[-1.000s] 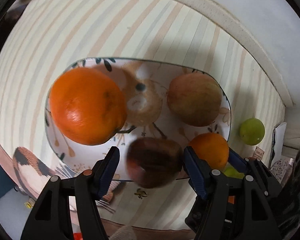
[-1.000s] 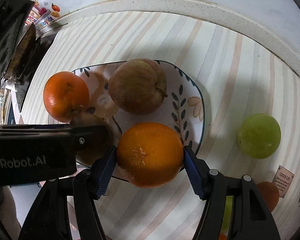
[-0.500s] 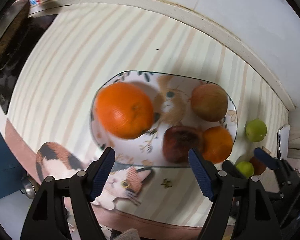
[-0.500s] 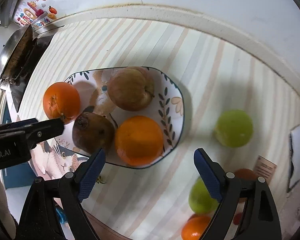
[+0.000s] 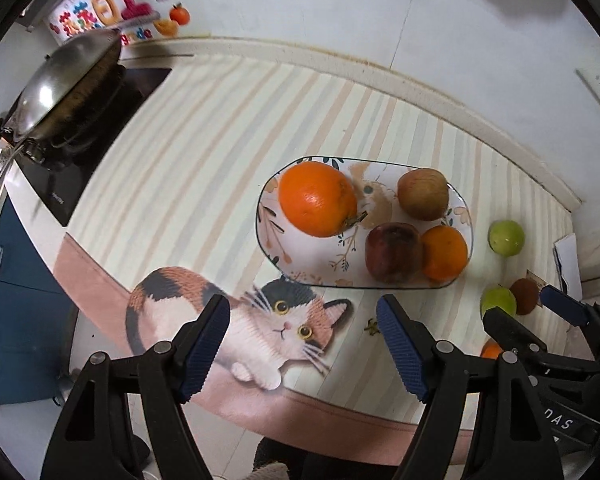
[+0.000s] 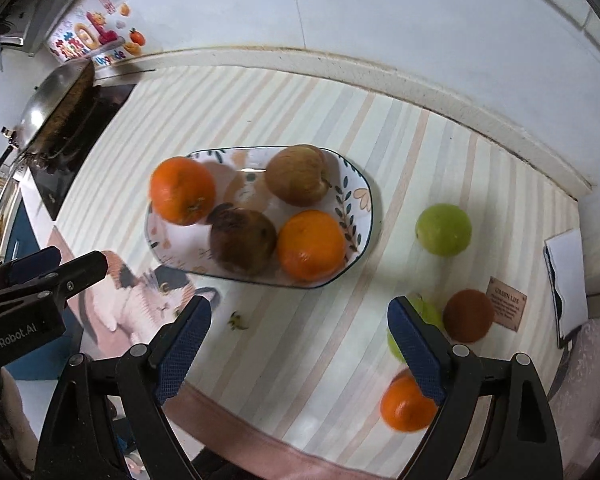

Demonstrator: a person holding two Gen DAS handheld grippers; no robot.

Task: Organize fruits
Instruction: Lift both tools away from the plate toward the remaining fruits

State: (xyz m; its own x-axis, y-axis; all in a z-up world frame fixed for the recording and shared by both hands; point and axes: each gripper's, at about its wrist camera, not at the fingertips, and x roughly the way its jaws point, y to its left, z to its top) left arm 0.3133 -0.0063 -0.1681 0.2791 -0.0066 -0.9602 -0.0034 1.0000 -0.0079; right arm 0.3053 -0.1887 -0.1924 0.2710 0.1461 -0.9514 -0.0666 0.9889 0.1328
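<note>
A patterned oval plate on the striped mat holds a big orange, a brownish apple, a dark red apple and a smaller orange. Loose on the mat to the right lie a green fruit, a second green fruit, a brown fruit and an orange. My left gripper is open and empty, in front of the plate. My right gripper is open and empty, in front of the plate's right end.
A wok sits on a black hob at the far left. A tiled wall rises behind the counter. A small card and white paper lie at the right. The counter's front edge is close below the grippers.
Both grippers have let go of their fruit, opened wide and pulled back from the plate. The dark apple and the smaller orange now rest on the plate.
</note>
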